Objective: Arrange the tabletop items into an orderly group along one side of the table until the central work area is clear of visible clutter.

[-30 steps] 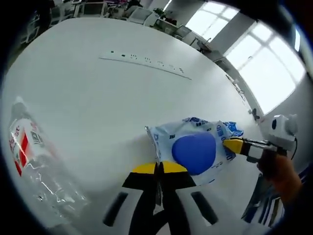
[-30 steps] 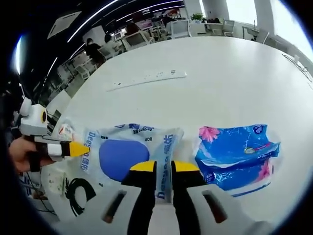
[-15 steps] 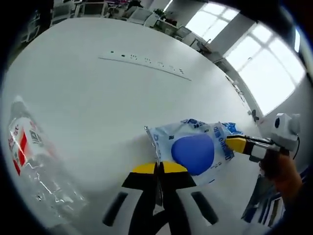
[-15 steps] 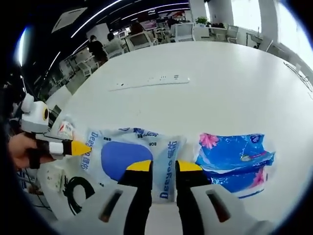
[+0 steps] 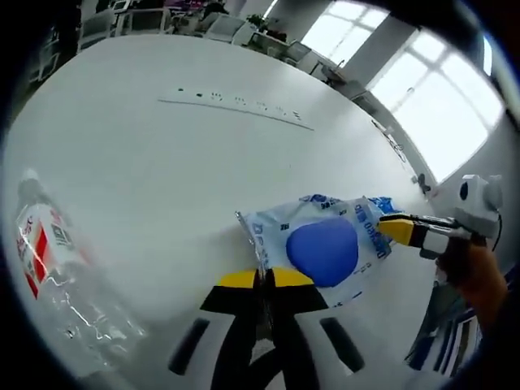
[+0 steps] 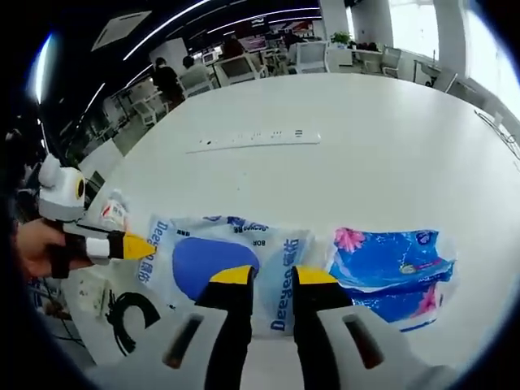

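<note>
Pinching crinkly plastic wipes pack [image 5: 321, 248]: left gripper [image 5: 260, 278] pressed together, right gripper [image 6: 272, 275] spread.

Both grippers, left gripper [image 5: 266, 280] and right gripper [image 6: 273, 278], have black jaws with yellow tips and oblong slots.

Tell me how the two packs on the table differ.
Print: the wipes pack is pale with a big dark blue oval; the blue tissue pack is bright blue with pink flowers.
Contact: the wipes pack has the left gripper at one edge and the right gripper at the other; the tissue pack lies untouched.
Both are soft plastic packs lying flat, side by side on the white table.
</note>
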Tool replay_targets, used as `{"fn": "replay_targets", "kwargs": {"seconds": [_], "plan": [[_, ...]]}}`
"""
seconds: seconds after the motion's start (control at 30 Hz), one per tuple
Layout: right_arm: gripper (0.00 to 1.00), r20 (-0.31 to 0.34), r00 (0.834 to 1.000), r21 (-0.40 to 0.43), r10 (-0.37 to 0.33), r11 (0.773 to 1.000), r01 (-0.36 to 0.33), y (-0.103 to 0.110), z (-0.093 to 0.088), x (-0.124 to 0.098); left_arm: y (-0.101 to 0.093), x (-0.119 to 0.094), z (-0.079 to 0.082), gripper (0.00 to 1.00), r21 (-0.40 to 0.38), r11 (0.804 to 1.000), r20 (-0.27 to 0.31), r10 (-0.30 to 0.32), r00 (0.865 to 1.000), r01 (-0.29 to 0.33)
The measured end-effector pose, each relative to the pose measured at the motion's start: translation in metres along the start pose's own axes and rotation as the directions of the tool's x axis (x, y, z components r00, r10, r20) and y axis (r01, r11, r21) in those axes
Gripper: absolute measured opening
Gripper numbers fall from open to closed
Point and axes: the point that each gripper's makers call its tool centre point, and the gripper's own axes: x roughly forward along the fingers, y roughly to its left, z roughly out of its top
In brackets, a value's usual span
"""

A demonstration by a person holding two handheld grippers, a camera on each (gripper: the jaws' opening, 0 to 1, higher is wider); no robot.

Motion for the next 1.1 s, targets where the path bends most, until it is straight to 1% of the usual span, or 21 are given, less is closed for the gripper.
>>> {"fn": "replay_targets", "kwargs": {"seconds": [0.17,0.37,0.43,0.67,0.9,1.1], "plan": [[0.17,0.004,1.0,-0.001,0.007,1.0,-0.007,0.004,0.001,-0.001,0.001,-0.001,0.0,0.03,0.007,1.0,0.003,0.005,1.0,-0.005],[0.16,0.015,1.0,-0.007,0.012,1.0,-0.012,0.006,0.004,-0.003,0.0,-0.002,-0.001,0.06,0.014,1.0,0.002,-0.005,1.0,0.005],[0.16,0.015,1.0,-0.009,0.014,1.0,-0.013,0.007,0.005,-0.004,0.001,-0.004,-0.001,0.07,0.034,0.999,0.001,-0.003,1.0,0.003],[0.18,0.027,0.999,-0.014,0.022,1.0,-0.021,0.01,0.008,-0.006,0.0,-0.011,0.005,0.1,0.036,0.999,0.019,-0.008,1.0,0.007],[0.21,0.036,0.999,-0.025,0.036,0.999,-0.035,0.012,0.012,-0.007,-0.002,-0.018,0.007,0.16,0.058,0.998,0.032,-0.014,0.999,0.012],[0.23,0.036,0.998,-0.035,0.045,0.998,-0.044,0.014,0.013,-0.012,-0.006,-0.027,0.014,0.23,0.066,0.998,0.057,-0.027,0.998,0.023]]}}
